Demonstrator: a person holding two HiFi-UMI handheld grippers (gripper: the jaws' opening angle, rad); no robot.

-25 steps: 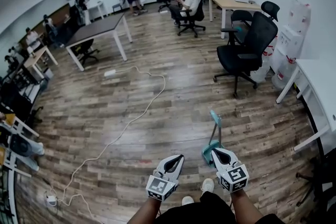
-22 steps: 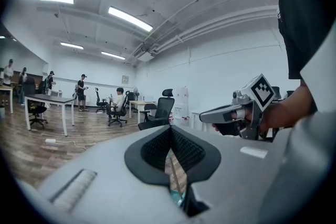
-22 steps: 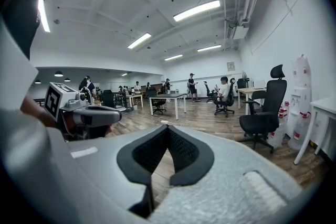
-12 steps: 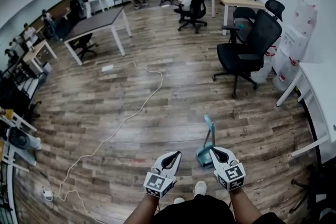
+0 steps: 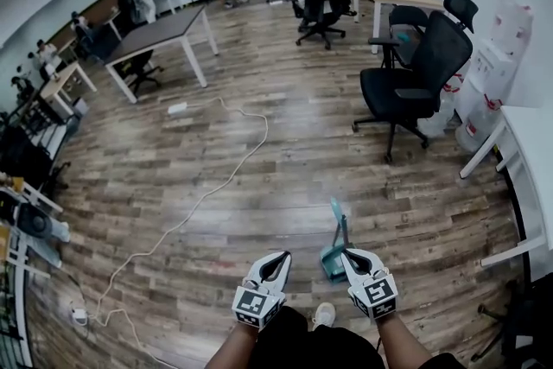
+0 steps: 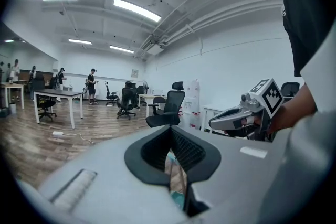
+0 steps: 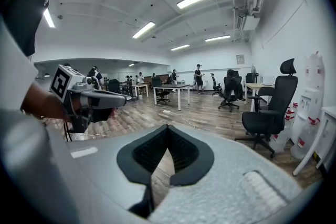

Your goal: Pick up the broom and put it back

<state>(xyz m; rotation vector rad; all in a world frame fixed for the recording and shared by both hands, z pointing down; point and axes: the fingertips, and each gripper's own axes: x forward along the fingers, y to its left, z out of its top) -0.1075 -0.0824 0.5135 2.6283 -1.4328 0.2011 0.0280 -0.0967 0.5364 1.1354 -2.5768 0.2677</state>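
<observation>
**Both tongs closed and empty beside the broom**
The left gripper (image 5: pixel 278 258) and right gripper (image 5: pixel 351 255) are held low with jaws together and nothing clamped. The teal broom (image 5: pixel 334 243) is stood upright on the wooden floor (image 5: pixel 285 125), just beside the right gripper's tips. A black office chair (image 5: pixel 406 86) and a white cable (image 5: pixel 226 175) are seen well beyond. Only through the left gripper view is a teal sliver glimpsed below the closed jaws.

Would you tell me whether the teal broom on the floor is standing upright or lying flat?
Upright: the broom stands on its teal base, handle pointing up, just ahead of the right gripper.
</observation>
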